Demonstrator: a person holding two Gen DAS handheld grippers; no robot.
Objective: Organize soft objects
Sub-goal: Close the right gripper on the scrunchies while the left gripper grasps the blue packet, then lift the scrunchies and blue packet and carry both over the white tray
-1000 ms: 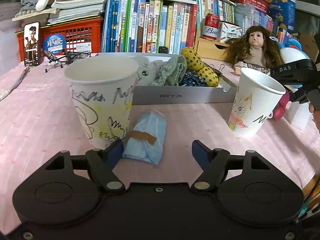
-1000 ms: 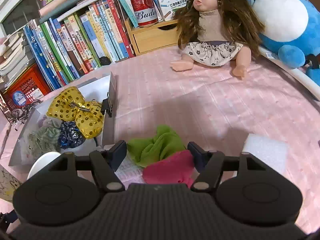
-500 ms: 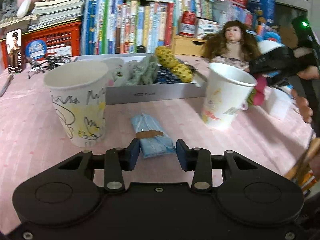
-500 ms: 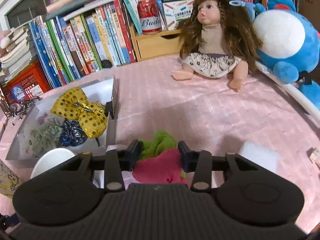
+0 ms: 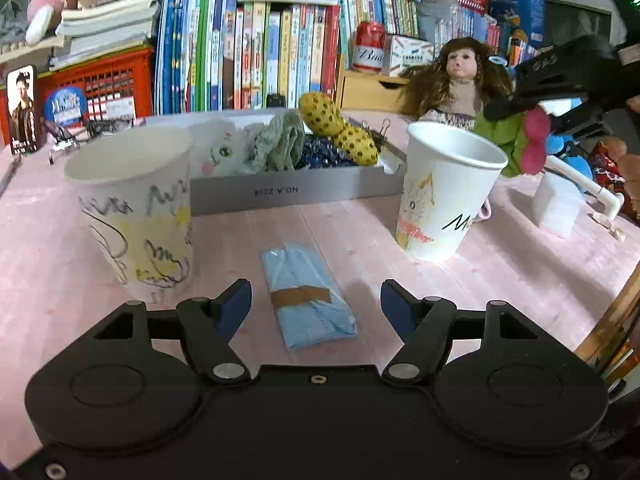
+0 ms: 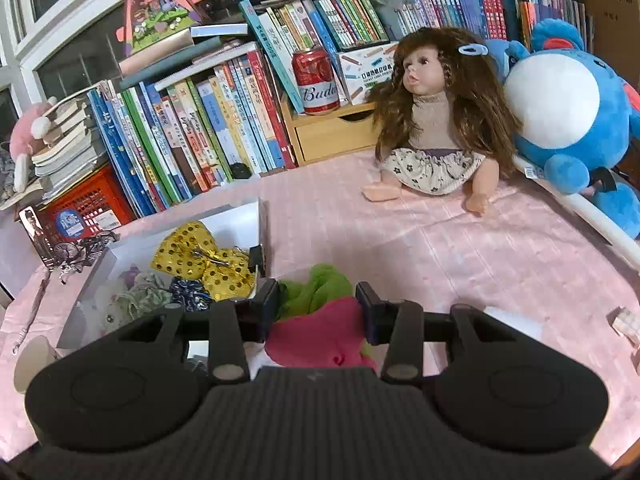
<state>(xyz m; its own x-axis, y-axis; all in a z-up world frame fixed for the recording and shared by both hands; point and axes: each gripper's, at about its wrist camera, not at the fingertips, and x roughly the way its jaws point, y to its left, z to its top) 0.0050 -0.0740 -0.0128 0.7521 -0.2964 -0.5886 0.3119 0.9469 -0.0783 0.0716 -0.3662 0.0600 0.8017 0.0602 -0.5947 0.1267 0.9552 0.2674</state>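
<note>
My right gripper is shut on a green and pink soft toy and holds it in the air; it also shows in the left wrist view, beyond the right paper cup. My left gripper is open, its fingers on either side of a folded light blue cloth with a brown band lying on the pink tablecloth. A grey tray holds a yellow dotted bow, a green scrunchie, a dark blue scrunchie and a white plush.
A second paper cup stands at the left, close to my left finger. A doll and a blue plush sit at the back right. Books, a red can and a red basket line the back. A white foam block lies at the right.
My right gripper closed on the green and pink toy and lifted it off the table. My left gripper narrowed around the blue cloth, then opened wide again; the cloth stays on the table.
</note>
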